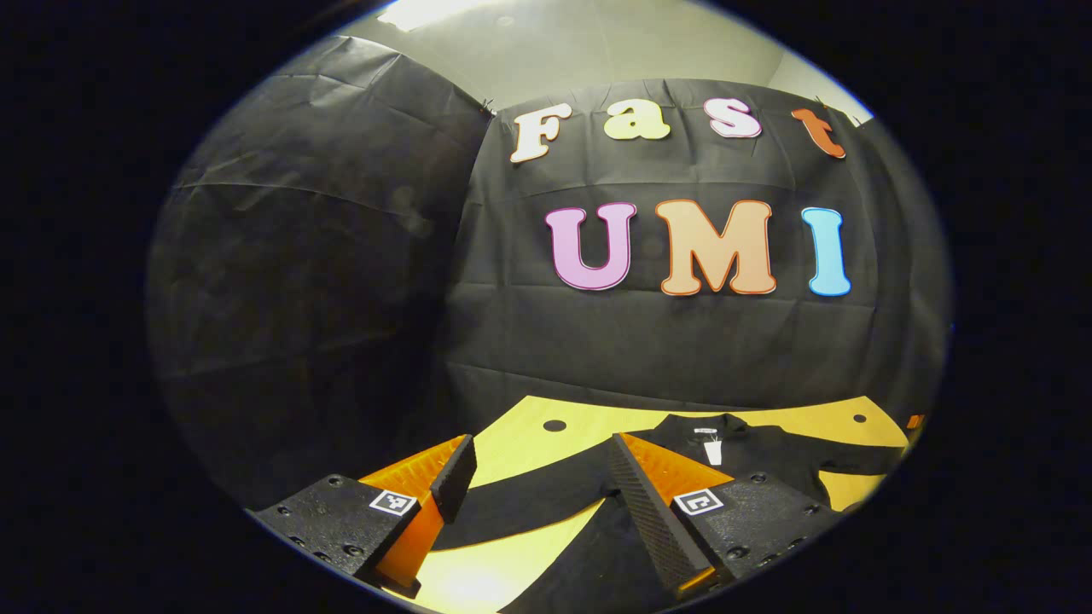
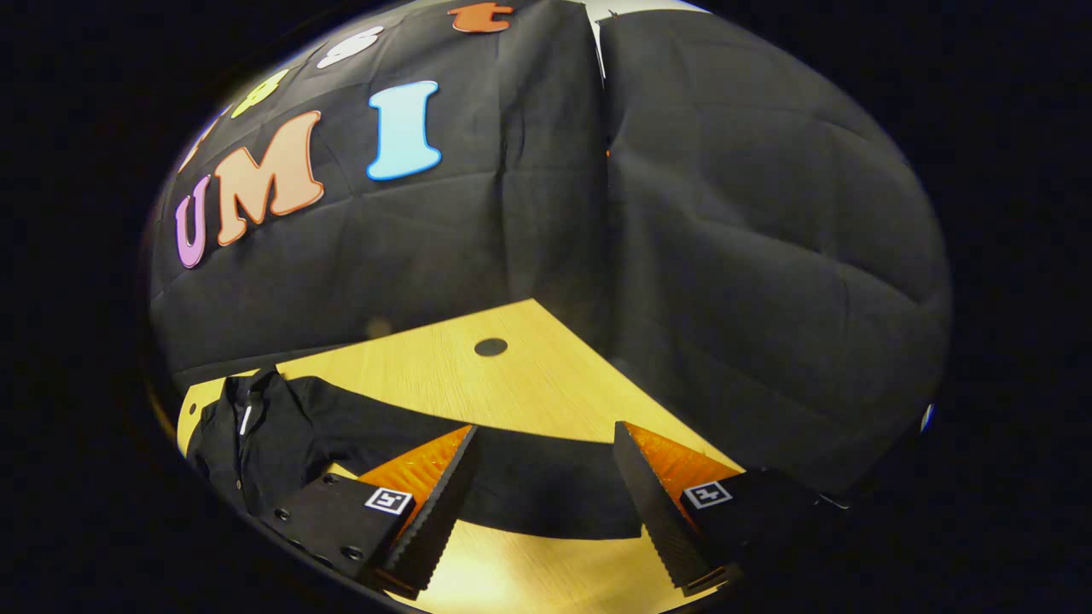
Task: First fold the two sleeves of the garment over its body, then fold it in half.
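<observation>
Left gripper view: left gripper [image 1: 537,477] hangs low over the table [image 1: 529,426], fingers spread wide, nothing between them. One sleeve [image 1: 520,503] of the black garment [image 1: 742,456] runs flat across the wood, passing through the gap between the fingers; I can't tell if either finger touches the cloth. Right of that, the garment body lies flat with its collar and a white tag [image 1: 712,448] toward the booth wall. A round hole [image 1: 554,425] sits in the tabletop beyond the sleeve, another [image 1: 859,418] near the far right corner. Black cloth wall [image 1: 341,298] behind everything.

Right gripper view: garment body [image 2: 256,435] lies at the left on the table [image 2: 512,384], collar toward the wall. Its other sleeve [image 2: 529,486] stretches out flat to the right, crossing between the fingers of the right gripper [image 2: 546,477]. That gripper is also spread wide, not clamping anything; contact with the sleeve can't be judged. A round hole [image 2: 490,346] is in the wood beyond the sleeve. Black cloth wall [image 2: 725,256] to the right.

Both sleeves lie stretched out, not folded over the body.
</observation>
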Available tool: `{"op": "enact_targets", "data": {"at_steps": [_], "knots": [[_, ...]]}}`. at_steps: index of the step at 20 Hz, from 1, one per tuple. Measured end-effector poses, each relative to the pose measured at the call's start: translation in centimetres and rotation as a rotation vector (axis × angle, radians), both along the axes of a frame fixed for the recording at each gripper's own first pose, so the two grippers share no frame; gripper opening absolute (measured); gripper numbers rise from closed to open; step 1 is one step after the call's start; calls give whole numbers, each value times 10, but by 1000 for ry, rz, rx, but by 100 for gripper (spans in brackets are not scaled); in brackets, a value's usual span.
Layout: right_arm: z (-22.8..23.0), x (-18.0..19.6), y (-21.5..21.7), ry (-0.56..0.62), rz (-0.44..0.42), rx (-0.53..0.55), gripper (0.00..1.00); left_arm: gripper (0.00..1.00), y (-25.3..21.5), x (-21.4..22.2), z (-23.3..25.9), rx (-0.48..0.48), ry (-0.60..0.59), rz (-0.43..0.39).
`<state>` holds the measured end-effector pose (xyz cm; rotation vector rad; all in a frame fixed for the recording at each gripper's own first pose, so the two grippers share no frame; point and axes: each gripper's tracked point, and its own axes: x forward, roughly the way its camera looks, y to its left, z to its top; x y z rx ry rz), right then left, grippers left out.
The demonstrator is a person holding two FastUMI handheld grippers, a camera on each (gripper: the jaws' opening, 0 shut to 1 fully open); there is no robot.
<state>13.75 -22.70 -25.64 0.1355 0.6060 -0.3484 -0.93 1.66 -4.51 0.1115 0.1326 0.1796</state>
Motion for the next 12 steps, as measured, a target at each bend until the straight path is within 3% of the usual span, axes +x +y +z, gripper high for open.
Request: {"op": "enact_targets", "data": {"at_steps": [12], "knots": [[-77,-3,-26,193,-39,43,100,94,-18,0,-14,28,44,-16]]}}
